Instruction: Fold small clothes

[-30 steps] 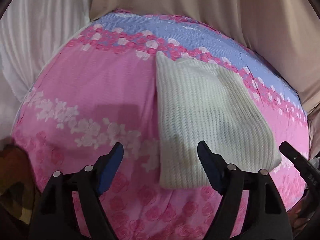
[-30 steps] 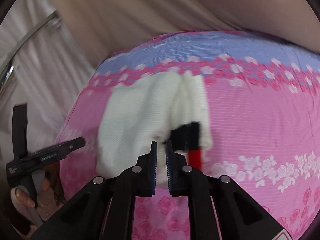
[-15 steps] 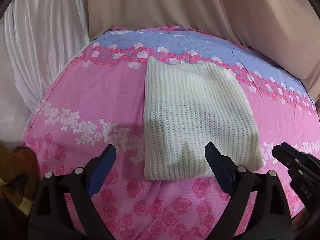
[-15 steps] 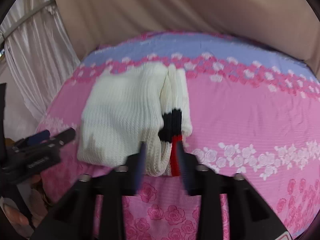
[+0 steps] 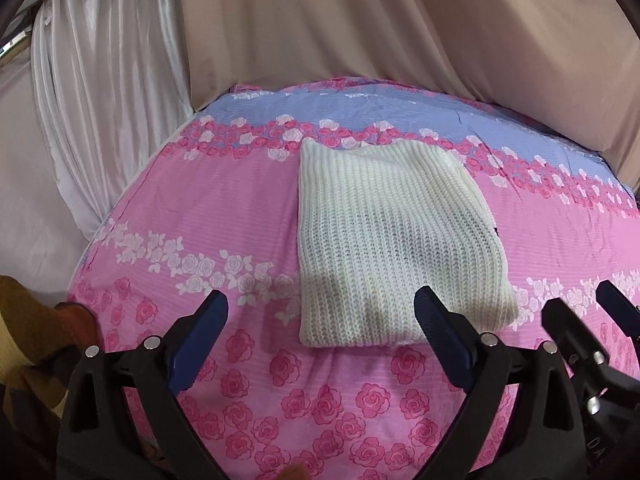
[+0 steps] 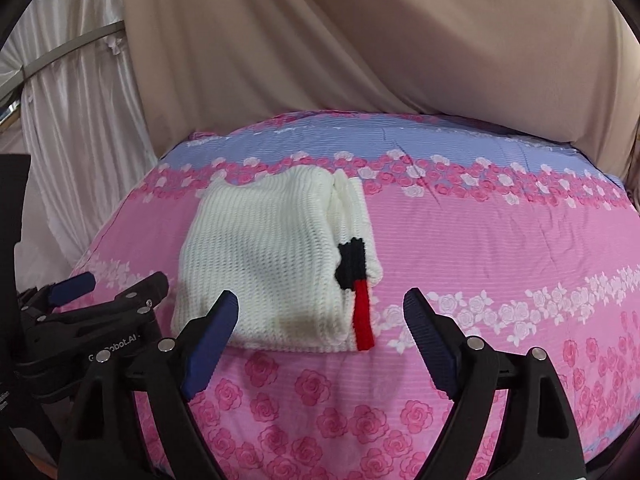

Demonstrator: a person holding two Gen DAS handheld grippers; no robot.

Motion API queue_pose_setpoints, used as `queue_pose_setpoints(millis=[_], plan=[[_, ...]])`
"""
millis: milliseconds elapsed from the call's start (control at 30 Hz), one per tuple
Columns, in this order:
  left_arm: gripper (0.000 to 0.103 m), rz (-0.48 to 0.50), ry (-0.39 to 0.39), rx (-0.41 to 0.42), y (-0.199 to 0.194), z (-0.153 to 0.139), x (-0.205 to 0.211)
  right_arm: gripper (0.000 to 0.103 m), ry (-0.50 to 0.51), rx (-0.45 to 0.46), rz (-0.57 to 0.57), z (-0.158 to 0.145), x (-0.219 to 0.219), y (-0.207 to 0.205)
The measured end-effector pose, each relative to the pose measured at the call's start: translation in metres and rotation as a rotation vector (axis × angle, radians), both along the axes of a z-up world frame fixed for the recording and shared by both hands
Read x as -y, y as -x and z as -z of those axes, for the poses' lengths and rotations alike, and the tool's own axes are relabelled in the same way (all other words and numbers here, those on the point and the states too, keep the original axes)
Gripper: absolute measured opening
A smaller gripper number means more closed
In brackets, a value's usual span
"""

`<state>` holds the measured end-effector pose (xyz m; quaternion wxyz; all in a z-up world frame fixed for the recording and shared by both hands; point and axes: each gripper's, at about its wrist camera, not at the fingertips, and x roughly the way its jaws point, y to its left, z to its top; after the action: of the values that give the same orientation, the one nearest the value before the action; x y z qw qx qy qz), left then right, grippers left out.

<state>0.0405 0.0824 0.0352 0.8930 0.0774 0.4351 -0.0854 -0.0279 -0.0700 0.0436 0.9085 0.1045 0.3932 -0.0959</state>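
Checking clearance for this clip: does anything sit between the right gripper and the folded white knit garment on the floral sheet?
Nothing visible does. The right gripper stands open just short of the folded white knit garment, its jaws having just opened with nothing between them. Only bare pink floral bedsheet lies around it; the left gripper is off to the side.

bedsheet (image 5: 224, 208): pink, rose print, blue band | beige drape (image 5: 360, 32): behind | white curtain (image 5: 100, 80): left | brown cloth (image 5: 28, 332), possibly clothing
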Motion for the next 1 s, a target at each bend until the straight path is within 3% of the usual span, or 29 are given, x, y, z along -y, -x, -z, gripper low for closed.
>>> queue_pose_setpoints(millis=[167, 533, 667, 1000], plan=[[0.098, -0.001, -0.01, 0.017, 0.003, -0.002, -0.006, 0.083, 0.011, 0.007, -0.01, 0.0, -0.01, 0.003], [0.098, 0.019, -0.029, 0.015, 0.007, -0.003, -0.01, 0.083, 0.017, 0.007, -0.008, 0.004, -0.017, 0.012], [0.098, 0.027, -0.05, 0.061, 0.014, -0.002, -0.008, 0.083, 0.015, 0.009, 0.0, 0.005, -0.016, 0.017], [0.098, 0.037, -0.046, 0.017, 0.018, 0.005, -0.002, 0.083, 0.017, -0.001, 0.021, 0.009, -0.011, 0.027]])
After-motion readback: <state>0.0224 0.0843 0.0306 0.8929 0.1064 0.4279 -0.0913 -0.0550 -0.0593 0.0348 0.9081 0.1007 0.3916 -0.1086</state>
